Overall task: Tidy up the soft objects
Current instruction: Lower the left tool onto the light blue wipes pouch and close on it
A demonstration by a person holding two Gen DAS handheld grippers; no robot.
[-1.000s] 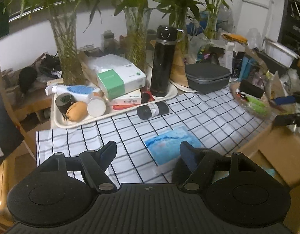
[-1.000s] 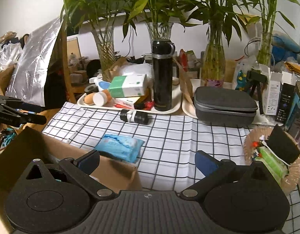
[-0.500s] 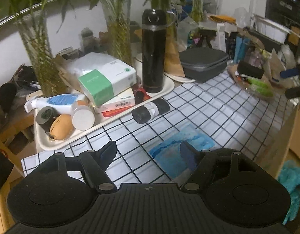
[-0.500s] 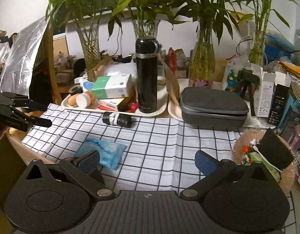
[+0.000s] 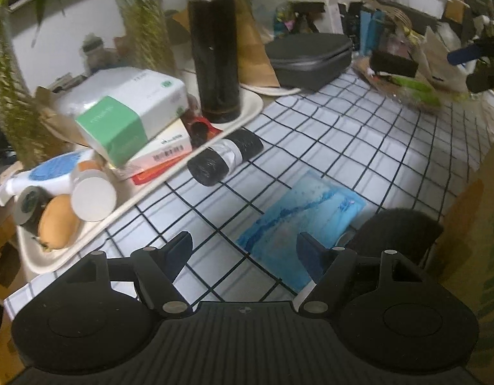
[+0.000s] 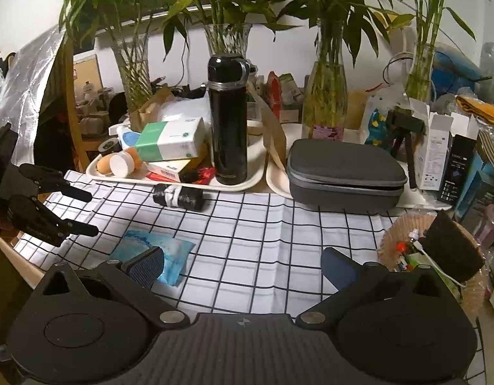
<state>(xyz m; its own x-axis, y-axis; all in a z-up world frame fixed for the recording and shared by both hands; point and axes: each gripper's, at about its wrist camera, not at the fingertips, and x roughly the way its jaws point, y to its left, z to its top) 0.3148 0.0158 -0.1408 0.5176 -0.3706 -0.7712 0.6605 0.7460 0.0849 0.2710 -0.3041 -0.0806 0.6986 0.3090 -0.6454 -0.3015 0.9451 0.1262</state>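
A flat blue soft pack (image 5: 298,221) lies on the checked cloth (image 5: 359,134) near the table's front edge. My left gripper (image 5: 243,253) hangs open just in front of and above it. Its right finger overlaps the pack's near edge, and nothing is between the pads. In the right wrist view the left gripper (image 6: 86,213) reaches in from the left, jaws apart, beside the pack (image 6: 179,253). My right gripper (image 6: 243,263) is open and empty over the cloth, and its left finger hides part of the pack. The right gripper (image 5: 471,67) also shows far right in the left wrist view.
A black roll (image 5: 224,157) lies beside a white tray (image 5: 253,102) that holds a tissue box (image 5: 128,112), bottles and a black flask (image 5: 214,54). A grey case (image 6: 343,170) and glass vases stand behind. A cardboard box wall (image 5: 471,256) rises on the right. A wicker basket (image 6: 397,234) sits at the right.
My left gripper has come down and closer to the blue pack, rolling as it went. The right gripper has shifted sideways, so the cardboard box has left its view. Both stayed open.
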